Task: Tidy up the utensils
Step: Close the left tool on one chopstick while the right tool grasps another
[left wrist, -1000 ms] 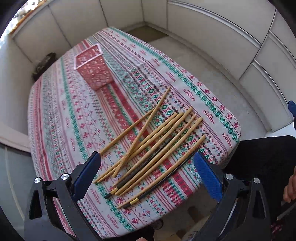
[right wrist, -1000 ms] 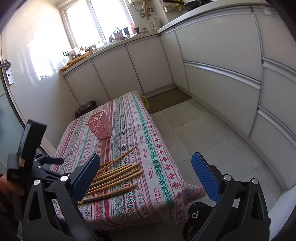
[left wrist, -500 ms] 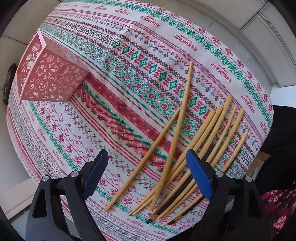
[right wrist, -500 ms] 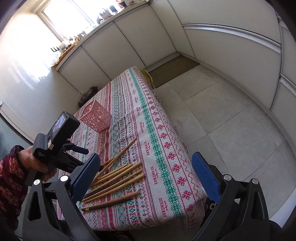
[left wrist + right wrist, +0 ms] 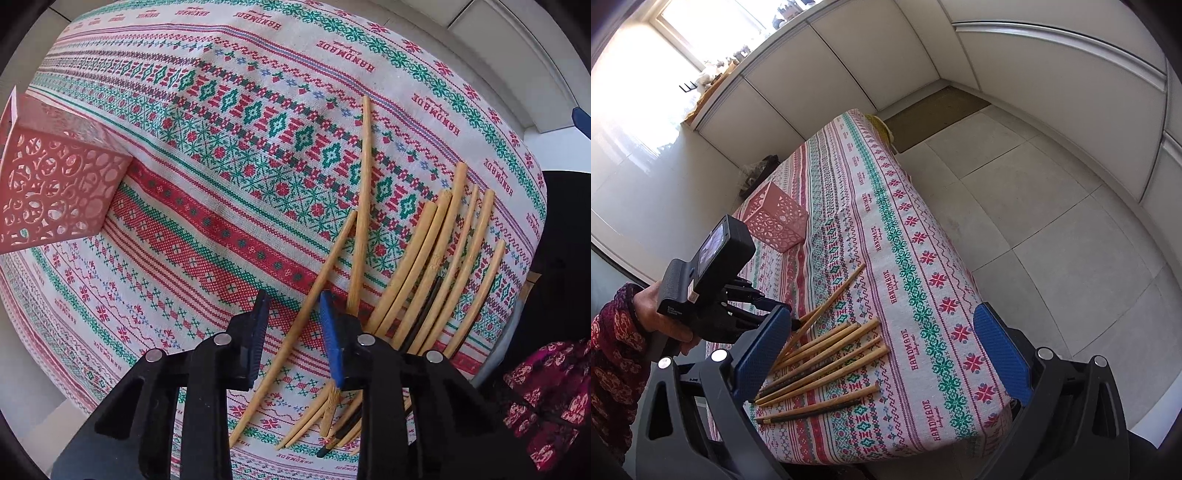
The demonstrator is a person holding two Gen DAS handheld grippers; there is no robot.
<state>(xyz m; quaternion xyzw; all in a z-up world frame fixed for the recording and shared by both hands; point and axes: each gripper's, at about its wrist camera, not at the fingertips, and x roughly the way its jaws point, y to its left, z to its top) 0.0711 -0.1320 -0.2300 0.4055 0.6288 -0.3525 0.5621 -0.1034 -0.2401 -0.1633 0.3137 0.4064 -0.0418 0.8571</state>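
Observation:
Several bamboo chopsticks (image 5: 436, 258) and a dark one lie fanned on the patterned tablecloth (image 5: 229, 147). My left gripper (image 5: 295, 339) sits low over the cloth, its jaws narrowed around the leftmost chopstick (image 5: 314, 295) with gaps still showing on both sides. A pink perforated holder (image 5: 55, 192) stands at the far left. In the right wrist view, my right gripper (image 5: 882, 354) is wide open and empty above the table's near end, over the chopsticks (image 5: 827, 354). The holder (image 5: 775, 221) stands farther back.
The left hand-held gripper with its camera (image 5: 713, 288) is at the table's left side. White cabinets (image 5: 849, 66) line the walls. Tiled floor (image 5: 1034, 221) lies right of the table. The table edge (image 5: 997, 398) is close below my right gripper.
My left gripper dropped closer to the cloth and narrowed its jaws around the leftmost chopstick. The right gripper tilted down slightly and stayed open.

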